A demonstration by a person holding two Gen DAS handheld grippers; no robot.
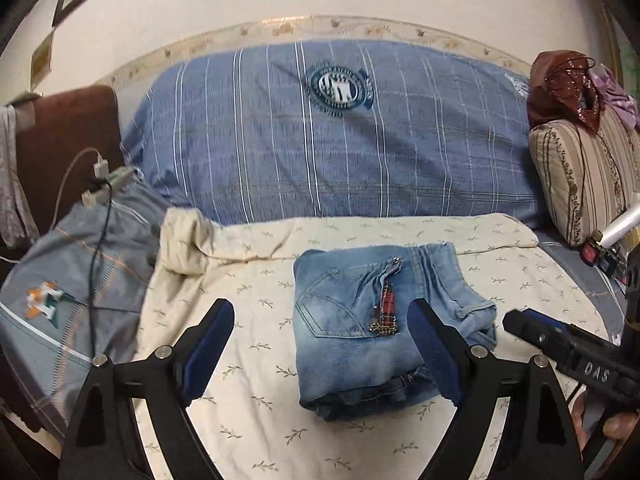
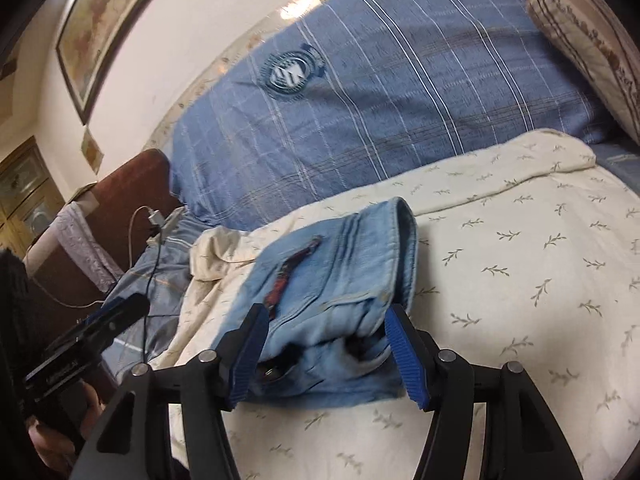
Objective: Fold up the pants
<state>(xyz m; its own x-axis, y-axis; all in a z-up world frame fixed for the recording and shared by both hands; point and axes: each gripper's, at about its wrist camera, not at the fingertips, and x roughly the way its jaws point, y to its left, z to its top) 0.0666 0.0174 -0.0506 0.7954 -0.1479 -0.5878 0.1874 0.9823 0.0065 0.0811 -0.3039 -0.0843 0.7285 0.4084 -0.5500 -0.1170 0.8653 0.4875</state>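
Denim first: from the left wrist, the faded blue jeans (image 1: 376,332) lie folded into a compact square on the cream leaf-print sheet (image 1: 248,352), pocket side up, so the folding looks nearly finished. The left gripper (image 1: 320,344) hangs over them, jaws spread wide, holding nothing. From the right wrist, the right gripper (image 2: 326,354) straddles the bundle's near edge, 2 blue pads (image 2: 408,360) apart and unclamped, probably placed to tidy or press it. Behind sits the blue striped pillow (image 2: 360,92).
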